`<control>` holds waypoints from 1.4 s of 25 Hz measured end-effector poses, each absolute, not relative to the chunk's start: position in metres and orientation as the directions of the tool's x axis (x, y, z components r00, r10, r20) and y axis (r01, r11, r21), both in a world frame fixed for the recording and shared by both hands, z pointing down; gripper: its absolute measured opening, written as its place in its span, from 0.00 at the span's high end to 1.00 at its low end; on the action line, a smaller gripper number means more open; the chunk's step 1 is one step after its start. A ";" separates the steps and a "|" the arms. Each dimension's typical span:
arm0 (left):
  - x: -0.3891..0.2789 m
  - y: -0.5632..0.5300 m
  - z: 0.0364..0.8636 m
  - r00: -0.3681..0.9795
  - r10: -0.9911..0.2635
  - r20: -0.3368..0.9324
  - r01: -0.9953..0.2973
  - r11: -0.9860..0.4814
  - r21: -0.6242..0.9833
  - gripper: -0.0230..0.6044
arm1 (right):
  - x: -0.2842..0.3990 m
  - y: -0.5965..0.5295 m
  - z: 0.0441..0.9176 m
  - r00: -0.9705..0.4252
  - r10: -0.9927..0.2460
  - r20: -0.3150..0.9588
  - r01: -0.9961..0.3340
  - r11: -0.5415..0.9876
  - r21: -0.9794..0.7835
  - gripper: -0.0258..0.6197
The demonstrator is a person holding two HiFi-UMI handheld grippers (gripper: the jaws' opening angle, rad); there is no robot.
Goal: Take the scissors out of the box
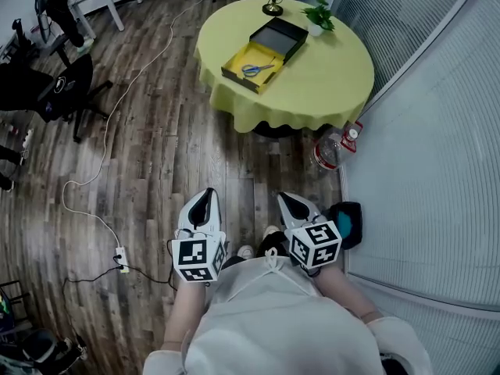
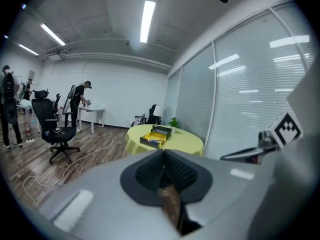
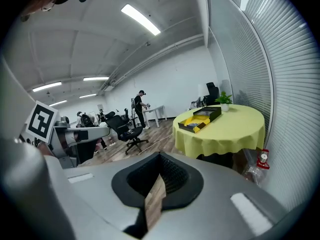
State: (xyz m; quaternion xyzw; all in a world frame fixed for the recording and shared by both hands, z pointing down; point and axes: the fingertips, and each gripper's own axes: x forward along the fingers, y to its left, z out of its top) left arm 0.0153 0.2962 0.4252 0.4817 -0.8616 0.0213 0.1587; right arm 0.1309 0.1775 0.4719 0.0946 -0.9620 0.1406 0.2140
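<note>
An open box with a yellow inside (image 1: 251, 67) (image 2: 152, 139) (image 3: 196, 123) lies on a round table with a yellow-green cloth (image 1: 328, 80) (image 2: 180, 141) (image 3: 235, 126), far ahead of me. Blue-handled scissors (image 1: 255, 70) lie inside the box. Its black lid (image 1: 280, 36) rests beside it. My left gripper (image 1: 207, 197) (image 2: 163, 154) and right gripper (image 1: 287, 200) (image 3: 160, 157) are held side by side over the wooden floor, well short of the table. Both have their jaws together with nothing between them.
A potted plant (image 1: 319, 14) and a lamp base (image 1: 273, 7) stand at the table's far edge. A clear plastic bottle (image 1: 331, 151) sits on the floor by the glass wall with blinds (image 1: 437, 131). A white cable (image 1: 117, 108) runs to a power strip (image 1: 121, 258). An office chair (image 1: 66, 84) stands left.
</note>
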 end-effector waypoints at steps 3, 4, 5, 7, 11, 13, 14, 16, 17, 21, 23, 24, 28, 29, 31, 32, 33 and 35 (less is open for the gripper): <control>-0.001 0.283 0.433 -0.479 -0.820 0.313 -0.838 0.533 0.113 0.95 | 0.108 0.166 0.482 -0.883 -0.108 0.456 -0.242 0.938 -0.247 0.96; -0.007 0.277 0.435 -0.479 -0.818 0.319 -0.838 0.534 0.113 0.95 | 0.100 0.161 0.484 -0.883 -0.103 0.457 -0.240 0.937 -0.252 0.96; -0.013 0.272 0.437 -0.478 -0.816 0.324 -0.837 0.535 0.112 0.95 | 0.091 0.156 0.486 -0.884 -0.098 0.457 -0.237 0.937 -0.257 0.96; -0.026 0.258 0.440 -0.477 -0.812 0.336 -0.838 0.535 0.104 0.95 | 0.073 0.142 0.488 -0.888 -0.085 0.452 -0.224 0.938 -0.265 0.96; -0.059 0.217 0.441 -0.474 -0.805 0.356 -0.843 0.531 0.080 0.95 | 0.028 0.101 0.488 -0.900 -0.064 0.432 -0.199 0.941 -0.275 0.96; -0.078 0.191 0.437 -0.472 -0.809 0.352 -0.846 0.527 0.077 0.95 | 0.006 0.076 0.483 -0.905 -0.060 0.420 -0.192 0.941 -0.279 0.96; -0.088 0.177 0.435 -0.474 -0.809 0.348 -0.846 0.528 0.076 0.95 | -0.004 0.062 0.480 -0.908 -0.060 0.415 -0.189 0.941 -0.279 0.96; -0.108 0.147 0.429 -0.477 -0.810 0.341 -0.845 0.530 0.078 0.95 | -0.025 0.031 0.472 -0.912 -0.059 0.405 -0.184 0.943 -0.279 0.96; -0.117 0.131 0.426 -0.475 -0.812 0.338 -0.845 0.528 0.081 0.95 | -0.034 0.015 0.467 -0.914 -0.060 0.401 -0.183 0.944 -0.276 0.96; -0.150 0.072 0.423 -0.454 -0.820 0.348 -0.858 0.508 0.080 0.95 | -0.070 -0.046 0.458 -0.917 -0.071 0.393 -0.185 0.948 -0.259 0.96; -0.164 0.044 0.428 -0.439 -0.818 0.371 -0.864 0.498 0.077 0.95 | -0.087 -0.072 0.456 -0.919 -0.068 0.388 -0.177 0.951 -0.253 0.96; -0.170 0.030 0.432 -0.433 -0.817 0.381 -0.866 0.495 0.077 0.95 | -0.094 -0.084 0.457 -0.920 -0.065 0.386 -0.172 0.953 -0.251 0.96; -0.190 -0.021 0.451 -0.419 -0.811 0.409 -0.870 0.487 0.073 0.95 | -0.114 -0.133 0.471 -0.918 -0.065 0.391 -0.180 0.947 -0.265 0.96; -0.195 -0.031 0.455 -0.413 -0.809 0.418 -0.873 0.482 0.071 0.95 | -0.117 -0.143 0.473 -0.918 -0.071 0.390 -0.188 0.944 -0.271 0.96; -0.203 -0.046 0.463 -0.401 -0.801 0.444 -0.879 0.473 0.060 0.95 | -0.122 -0.159 0.476 -0.918 -0.097 0.384 -0.214 0.937 -0.277 0.96; -0.207 -0.051 0.467 -0.398 -0.795 0.458 -0.881 0.471 0.053 0.95 | -0.123 -0.166 0.477 -0.918 -0.111 0.381 -0.229 0.932 -0.280 0.96; -0.212 -0.057 0.470 -0.394 -0.790 0.470 -0.882 0.468 0.047 0.95 | -0.125 -0.171 0.478 -0.916 -0.124 0.381 -0.244 0.927 -0.284 0.96; -0.221 -0.068 0.475 -0.378 -0.790 0.482 -0.889 0.455 0.049 0.95 | -0.128 -0.181 0.481 -0.911 -0.147 0.384 -0.271 0.918 -0.290 0.96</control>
